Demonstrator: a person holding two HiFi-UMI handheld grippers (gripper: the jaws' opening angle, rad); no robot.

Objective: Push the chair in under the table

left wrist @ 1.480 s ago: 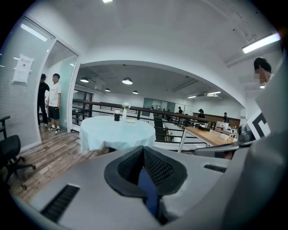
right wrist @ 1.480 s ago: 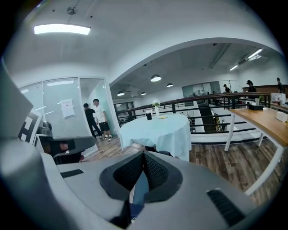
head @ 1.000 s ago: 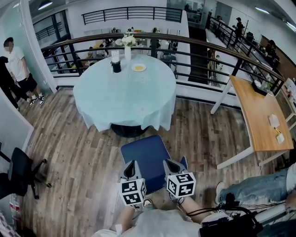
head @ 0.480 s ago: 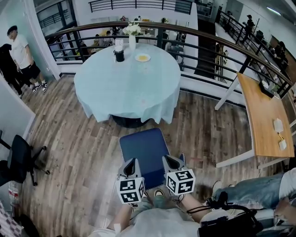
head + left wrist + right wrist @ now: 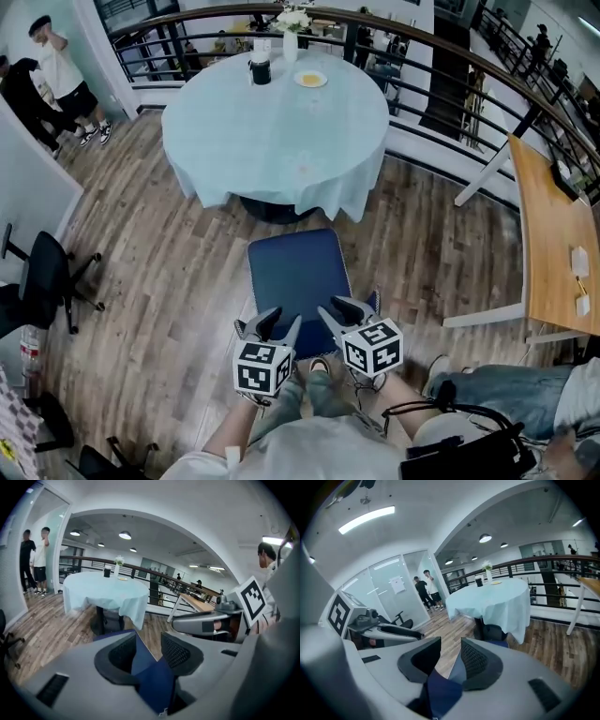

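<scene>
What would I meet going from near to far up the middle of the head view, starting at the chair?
blue chair → round table → plate → vase of flowers

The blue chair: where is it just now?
In the head view, the blue chair stands at lower centre on the wooden floor, just in front of the round table with the pale cloth, not under it.

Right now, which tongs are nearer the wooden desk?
Right. The right tongs are at the chair, on the side toward the desk; the left tongs are beside them, farther from it. Both are opening, with the chair edge between their jaws.
</scene>
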